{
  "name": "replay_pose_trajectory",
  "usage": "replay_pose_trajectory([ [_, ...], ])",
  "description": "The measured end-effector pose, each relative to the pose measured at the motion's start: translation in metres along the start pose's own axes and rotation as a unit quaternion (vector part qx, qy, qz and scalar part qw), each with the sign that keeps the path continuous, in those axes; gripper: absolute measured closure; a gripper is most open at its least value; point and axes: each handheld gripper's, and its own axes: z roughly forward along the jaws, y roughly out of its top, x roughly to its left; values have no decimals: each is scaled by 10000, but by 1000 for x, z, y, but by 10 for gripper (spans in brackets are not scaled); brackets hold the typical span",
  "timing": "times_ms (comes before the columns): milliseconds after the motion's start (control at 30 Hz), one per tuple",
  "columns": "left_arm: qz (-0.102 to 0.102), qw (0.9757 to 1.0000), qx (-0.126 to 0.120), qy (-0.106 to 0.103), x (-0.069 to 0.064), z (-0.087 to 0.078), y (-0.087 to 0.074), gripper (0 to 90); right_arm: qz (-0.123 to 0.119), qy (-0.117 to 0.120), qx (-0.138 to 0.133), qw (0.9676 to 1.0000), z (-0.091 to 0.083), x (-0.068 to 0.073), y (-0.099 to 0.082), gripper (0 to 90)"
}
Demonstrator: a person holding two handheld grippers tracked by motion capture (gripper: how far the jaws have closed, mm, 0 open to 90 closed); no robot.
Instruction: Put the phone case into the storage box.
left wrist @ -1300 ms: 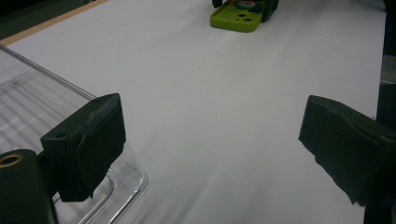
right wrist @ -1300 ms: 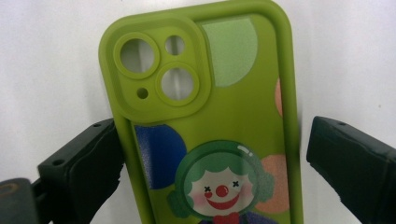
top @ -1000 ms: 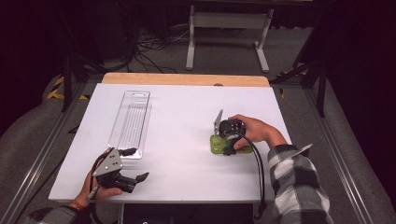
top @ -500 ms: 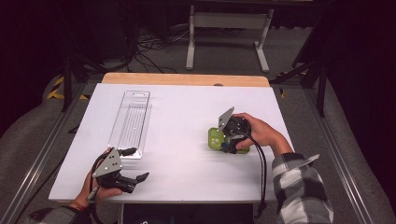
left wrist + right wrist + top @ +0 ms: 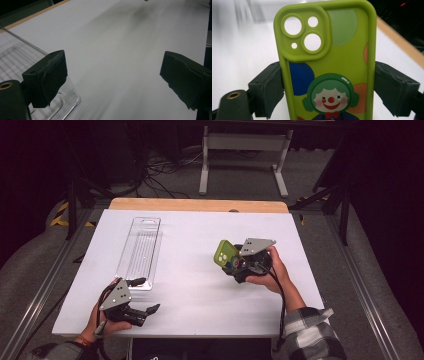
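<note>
Green phone case (image 5: 329, 65) clamped by its long edges in right tool (image 5: 239, 263), lifted clear of desk (image 5: 200, 285); left tool (image 5: 141, 296) spread wide beside clear tray (image 5: 141, 251); best kept squeezed evenly and carried level across toward tray.

Place: a lab or test room, dark around the table.
Table (image 5: 200, 235): white top with a wooden far edge, lit from above.
Floor: grey carpet, metal rails (image 5: 45, 290) left and right.
Far side: loose cables (image 5: 160, 167), a grey metal stand (image 5: 245, 150).
</note>
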Motion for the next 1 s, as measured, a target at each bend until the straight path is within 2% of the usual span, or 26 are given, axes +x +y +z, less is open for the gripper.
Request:
replay_pose_trajectory([
  [33, 0, 10000, 0, 0, 0, 0, 0, 85, 179, -122, -155, 9996, 0, 2, 1, 150],
  [67, 4, 10000, 20, 4, 0, 0, 0, 85, 179, -122, -155, 9996, 0, 2, 1, 150],
  [100, -15, 10000, 3, 41, 0, 0, 0, 85, 297, -155, -292, 9990, -1, 3, 2, 149],
  [167, -20, 10000, 25, 62, -1, 1, 0, 90, 575, -360, -593, 9959, -1, 7, 4, 149],
  [233, -26, 10000, 21, 75, -2, 1, 0, 90, 630, -389, -639, 9952, 0, 9, 6, 149],
  [433, -48, 9999, -4, 110, -2, 1, 1, 102, 829, -668, -822, 9909, 4, 18, 8, 149],
  [533, -27, 9998, -89, 191, -2, 0, 2, 109, 864, -848, -918, 9884, 5, 23, 8, 149],
  [600, -123, 9995, -204, 194, -2, -1, 5, 112, 888, -893, -1001, 9870, 5, 27, 9, 149],
  [667, -260, 9988, -358, 204, -1, -1, 10, 119, 811, -974, -1039, 9865, 7, 33, 10, 149],
  [733, -359, 9980, -492, 183, 0, -1, 15, 125, 753, -1126, -1034, 9854, 10, 40, 11, 149],
  [800, -484, 9963, -694, 162, 0, 0, 23, 128, 741, -1173, -1057, 9847, 13, 48, 12, 149],
  [867, -472, 9959, -754, 175, 1, 0, 27, 133, 725, -1218, -1053, 9843, 15, 52, 13, 149],
  [933, -537, 9943, -899, 211, 3, 2, 35, 140, 675, -1233, -1113, 9838, 18, 59, 14, 150],
  [1000, -666, 9913, -1122, 186, 3, 5, 46, 146, 616, -1239, -1152, 9837, 21, 65, 15, 149],
])
